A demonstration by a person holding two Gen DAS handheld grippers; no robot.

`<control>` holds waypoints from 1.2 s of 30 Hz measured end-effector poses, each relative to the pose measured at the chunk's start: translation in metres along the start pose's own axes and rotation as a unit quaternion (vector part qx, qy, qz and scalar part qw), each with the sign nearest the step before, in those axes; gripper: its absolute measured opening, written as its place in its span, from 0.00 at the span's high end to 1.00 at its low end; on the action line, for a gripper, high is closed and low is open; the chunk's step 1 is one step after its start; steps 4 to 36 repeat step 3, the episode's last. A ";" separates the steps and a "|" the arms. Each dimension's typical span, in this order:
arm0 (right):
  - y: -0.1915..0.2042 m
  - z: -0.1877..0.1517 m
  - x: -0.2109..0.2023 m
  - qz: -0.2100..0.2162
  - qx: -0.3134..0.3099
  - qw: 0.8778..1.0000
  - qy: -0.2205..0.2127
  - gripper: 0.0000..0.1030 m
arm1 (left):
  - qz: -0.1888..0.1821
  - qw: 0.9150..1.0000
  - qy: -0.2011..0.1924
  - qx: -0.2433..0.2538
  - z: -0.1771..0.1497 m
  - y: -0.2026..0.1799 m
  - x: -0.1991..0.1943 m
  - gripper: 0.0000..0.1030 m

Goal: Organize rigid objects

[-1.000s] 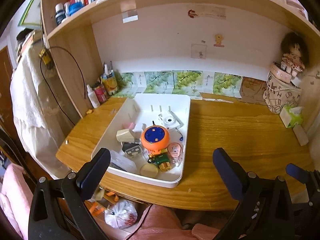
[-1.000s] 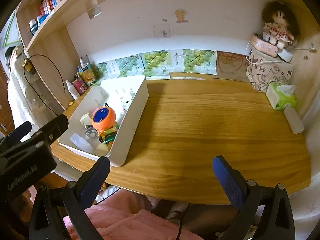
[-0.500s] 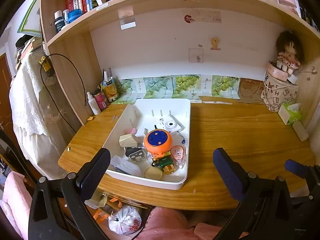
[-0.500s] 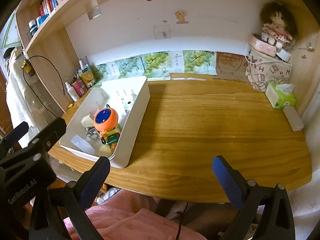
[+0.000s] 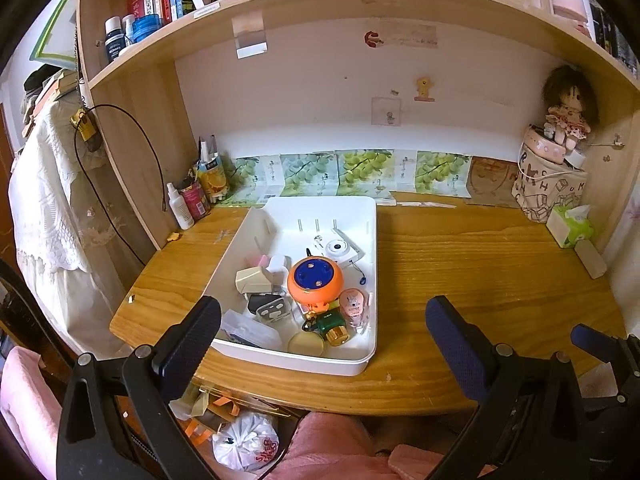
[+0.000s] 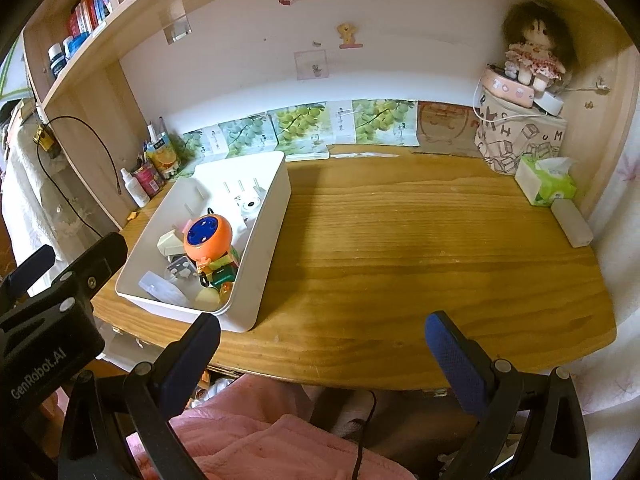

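Both the left gripper [image 5: 322, 338] and right gripper [image 6: 320, 354] gaped wide, empty, touching nothing; the white tray [image 5: 372, 240] lay ahead of the left jaws.

Small objects [image 5: 316, 288] heaped in white bin [image 5: 370, 240]

You've got bare desk [image 6: 420, 240] from the white bin [image 6: 268, 248] across to the right edge; tissue box [image 6: 546, 182] and printed bag [image 6: 520, 140] crowd the back right corner, bottles [image 5: 192, 200] the back left.
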State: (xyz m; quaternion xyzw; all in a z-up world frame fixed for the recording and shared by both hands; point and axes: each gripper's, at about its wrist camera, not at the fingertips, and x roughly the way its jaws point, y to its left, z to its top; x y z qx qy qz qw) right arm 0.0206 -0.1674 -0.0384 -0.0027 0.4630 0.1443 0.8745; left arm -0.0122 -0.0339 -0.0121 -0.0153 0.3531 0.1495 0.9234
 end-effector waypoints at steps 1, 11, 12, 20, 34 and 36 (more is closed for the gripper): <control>0.000 0.000 -0.001 -0.001 0.000 1.000 0.000 0.00 | -0.001 1.000 -0.001 0.000 0.000 0.001 -0.001 0.01; 0.002 -0.001 -0.001 -0.006 0.002 1.000 0.004 0.00 | -0.003 1.000 0.000 -0.001 0.000 0.002 -0.001 0.01; 0.002 -0.001 -0.001 -0.006 0.002 1.000 0.004 0.00 | -0.003 1.000 0.000 -0.001 0.000 0.002 -0.001 0.01; 0.002 -0.001 -0.001 -0.006 0.002 1.000 0.004 0.00 | -0.003 1.000 0.000 -0.001 0.000 0.002 -0.001 0.01; 0.002 -0.001 -0.001 -0.006 0.002 1.000 0.004 0.00 | -0.003 1.000 0.000 -0.001 0.000 0.002 -0.001 0.01; 0.002 -0.001 -0.001 -0.006 0.002 1.000 0.004 0.00 | -0.003 1.000 0.000 -0.001 0.000 0.002 -0.001 0.01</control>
